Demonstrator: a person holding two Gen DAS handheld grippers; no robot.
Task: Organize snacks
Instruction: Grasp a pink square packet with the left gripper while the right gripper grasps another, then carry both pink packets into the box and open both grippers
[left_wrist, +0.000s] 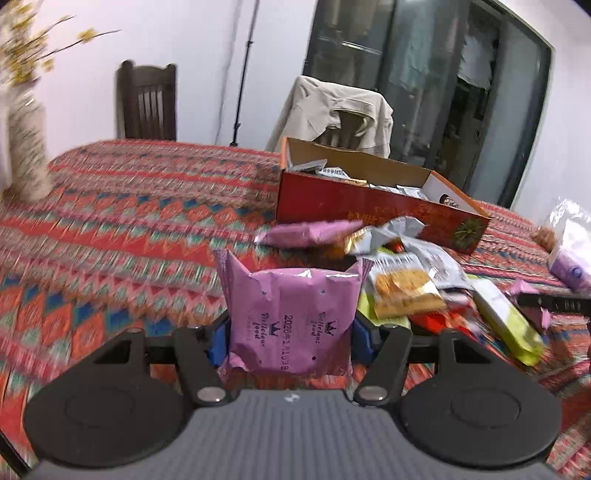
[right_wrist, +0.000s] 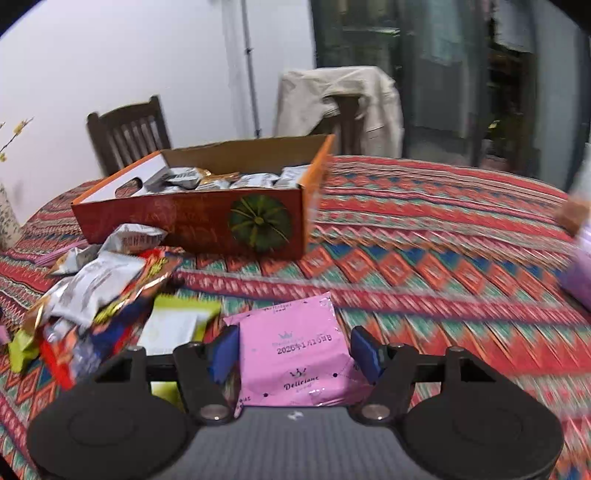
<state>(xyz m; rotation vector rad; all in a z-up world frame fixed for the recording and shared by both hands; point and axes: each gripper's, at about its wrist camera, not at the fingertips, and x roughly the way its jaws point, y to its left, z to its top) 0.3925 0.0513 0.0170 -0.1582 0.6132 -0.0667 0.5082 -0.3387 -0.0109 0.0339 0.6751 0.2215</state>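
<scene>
Left gripper (left_wrist: 290, 341) clamps a pink packet (left_wrist: 291, 317) upright between its blue pads, lifted clear of the tablecloth (left_wrist: 129, 221). Right gripper (right_wrist: 293, 352) brackets a 2nd pink packet (right_wrist: 299, 354); the left pad touches it, the right pad shows a slight gap, so grip is unconfirmed. Both point toward the red box (right_wrist: 192, 218), already part-filled with snacks. Loose packets (right_wrist: 99, 288) lie heaped beside the box, probably awaiting transfer.
</scene>
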